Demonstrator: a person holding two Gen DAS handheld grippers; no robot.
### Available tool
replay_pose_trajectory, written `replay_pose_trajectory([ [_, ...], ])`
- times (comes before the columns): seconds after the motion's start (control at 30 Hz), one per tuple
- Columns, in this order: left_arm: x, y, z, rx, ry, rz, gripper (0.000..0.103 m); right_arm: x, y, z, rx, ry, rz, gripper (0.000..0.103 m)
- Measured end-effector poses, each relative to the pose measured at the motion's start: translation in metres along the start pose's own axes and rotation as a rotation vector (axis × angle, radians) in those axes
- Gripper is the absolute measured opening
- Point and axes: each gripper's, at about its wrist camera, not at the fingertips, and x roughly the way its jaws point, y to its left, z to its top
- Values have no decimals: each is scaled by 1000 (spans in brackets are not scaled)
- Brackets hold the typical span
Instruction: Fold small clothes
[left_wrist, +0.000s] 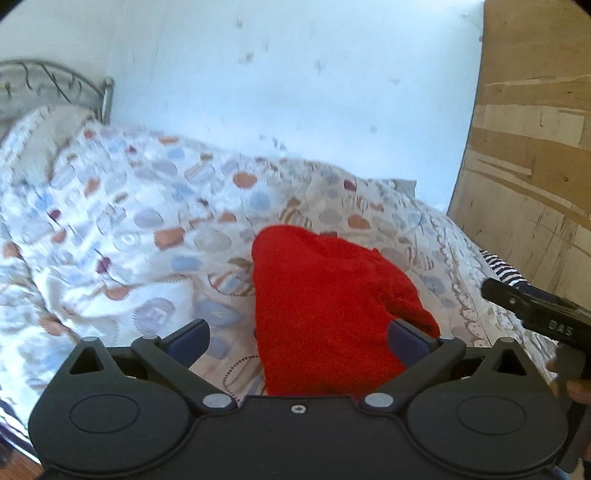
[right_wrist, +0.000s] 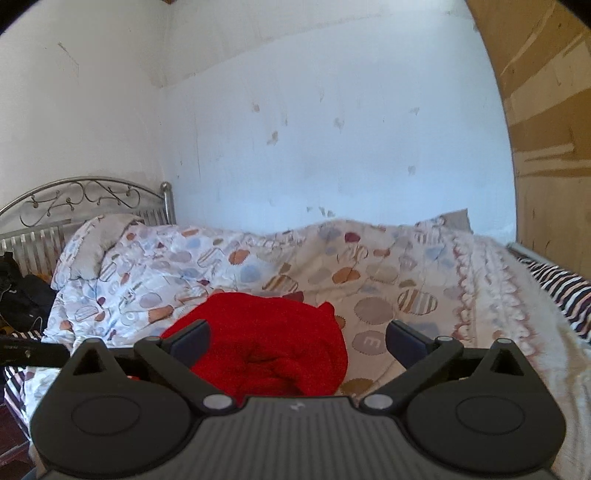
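A small red fleecy garment (left_wrist: 325, 306) lies bunched on the patterned bedspread (left_wrist: 129, 221). My left gripper (left_wrist: 297, 341) is open just above its near end, and the cloth lies between the spread fingers without being pinched. In the right wrist view the same red garment (right_wrist: 273, 350) sits low and left of centre. My right gripper (right_wrist: 297, 341) is open above its right part, with its left finger (right_wrist: 190, 341) over the cloth. The right gripper's black body also shows at the right edge of the left wrist view (left_wrist: 539, 314).
The bed runs along a white wall (right_wrist: 332, 147). A metal headboard (right_wrist: 81, 199) and a pillow (right_wrist: 99, 243) are at the left. A wooden panel (right_wrist: 546, 129) stands at the right. A striped sheet (right_wrist: 557, 291) shows at the bed's right edge. Dark items (right_wrist: 22, 295) lie far left.
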Motion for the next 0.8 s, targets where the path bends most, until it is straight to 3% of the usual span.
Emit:
replay_pose_trajectory([
  [0.43, -72, -10, -61, 58, -56, 52, 102, -105, 14, -42, -5, -7, -78, 103],
  [0.8, -81, -7, -96, 69, -38, 69, 102, -132, 18, -64, 2, 2, -124, 103],
])
